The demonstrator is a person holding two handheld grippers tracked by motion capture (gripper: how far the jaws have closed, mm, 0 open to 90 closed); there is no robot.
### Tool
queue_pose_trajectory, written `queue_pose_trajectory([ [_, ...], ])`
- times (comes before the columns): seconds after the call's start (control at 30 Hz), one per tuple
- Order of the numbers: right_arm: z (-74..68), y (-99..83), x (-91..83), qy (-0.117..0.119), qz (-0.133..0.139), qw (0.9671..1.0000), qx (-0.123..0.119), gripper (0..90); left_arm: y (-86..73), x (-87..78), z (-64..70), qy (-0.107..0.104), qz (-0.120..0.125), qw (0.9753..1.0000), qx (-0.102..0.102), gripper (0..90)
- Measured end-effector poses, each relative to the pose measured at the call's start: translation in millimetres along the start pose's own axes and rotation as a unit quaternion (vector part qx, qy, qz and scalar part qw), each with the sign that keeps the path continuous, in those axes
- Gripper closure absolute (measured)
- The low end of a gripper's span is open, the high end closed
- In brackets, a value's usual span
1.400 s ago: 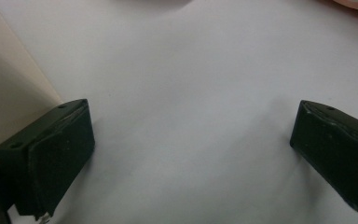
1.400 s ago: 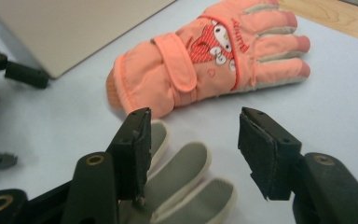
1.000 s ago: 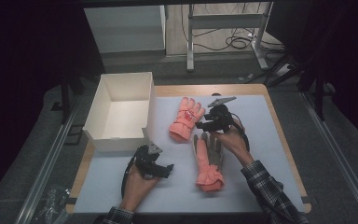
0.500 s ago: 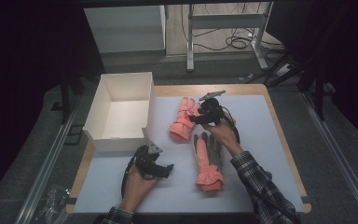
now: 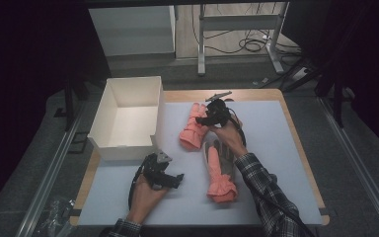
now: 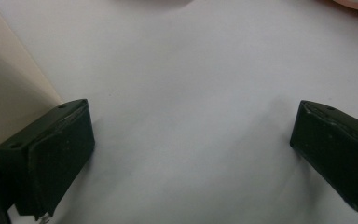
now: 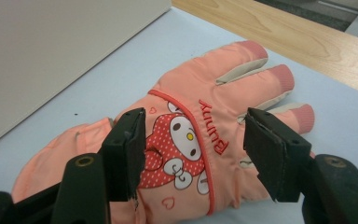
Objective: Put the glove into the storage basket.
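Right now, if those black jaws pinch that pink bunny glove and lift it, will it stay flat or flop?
Probably flop: the pink glove looks like soft padded fabric, so the fingers and cuff would likely droop. It seems light and unlikely to roll. The open right gripper may pinch just the top layer, so the fabric could bunch.

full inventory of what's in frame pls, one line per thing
glove with bunny print: 1, pink, flat on the mat beside the box, under the right gripper's open jaws
second glove: 1, pink with grey palm, on the mat nearer the person, cuff toward them
box: 1, white, open top, at the table's left
mat: 1, pale grey-white, covers the table
table: 1, wood, edge shows round the mat
left gripper: 1, black, jaws open over bare mat near the box
right gripper: 1, black, jaws open
sleeves: 2, plaid
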State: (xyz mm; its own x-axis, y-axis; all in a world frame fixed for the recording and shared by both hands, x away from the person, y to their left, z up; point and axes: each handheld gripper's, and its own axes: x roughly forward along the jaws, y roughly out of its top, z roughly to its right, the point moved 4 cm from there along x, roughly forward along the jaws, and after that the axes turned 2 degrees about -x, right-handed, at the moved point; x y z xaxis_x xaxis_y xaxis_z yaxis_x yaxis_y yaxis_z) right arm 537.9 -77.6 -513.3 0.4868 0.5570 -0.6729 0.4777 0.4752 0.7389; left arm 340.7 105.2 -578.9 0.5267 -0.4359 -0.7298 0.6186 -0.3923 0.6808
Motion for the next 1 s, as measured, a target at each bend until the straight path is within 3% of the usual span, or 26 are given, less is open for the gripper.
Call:
queue_pose_trajectory([
  [0.3,-2.5,-3.4,20.9,-0.008,-0.028,0.9995,-0.015,38.3,0.1,0.0,-0.1,0.0,0.0,1.0,0.0,0.0],
  [0.4,-0.5,-6.9,27.2,-0.003,-0.038,0.9992,-0.013,41.6,0.1,0.0,-0.1,0.0,0.0,1.0,0.0,0.0],
  [0.57,0.7,-9.4,28.8,0.025,-0.043,0.9988,0.004,65.2,0.1,0.1,-0.1,0.0,0.0,1.0,0.0,0.0],
  [0.73,-3.8,-9.4,25.9,0.016,-0.046,0.9988,0.009,81.8,0.1,0.0,-0.1,0.0,0.0,1.0,0.0,0.0],
  [0.83,-6.6,-8.6,23.0,0.004,-0.048,0.9988,0.004,84.5,0.1,0.0,-0.1,0.0,0.0,1.0,0.001,0.0],
  [1.0,-6.9,-4.7,13.8,0.009,-0.043,0.999,0.001,85.1,0.0,0.1,0.0,0.0,0.0,1.0,0.0,0.0],
])
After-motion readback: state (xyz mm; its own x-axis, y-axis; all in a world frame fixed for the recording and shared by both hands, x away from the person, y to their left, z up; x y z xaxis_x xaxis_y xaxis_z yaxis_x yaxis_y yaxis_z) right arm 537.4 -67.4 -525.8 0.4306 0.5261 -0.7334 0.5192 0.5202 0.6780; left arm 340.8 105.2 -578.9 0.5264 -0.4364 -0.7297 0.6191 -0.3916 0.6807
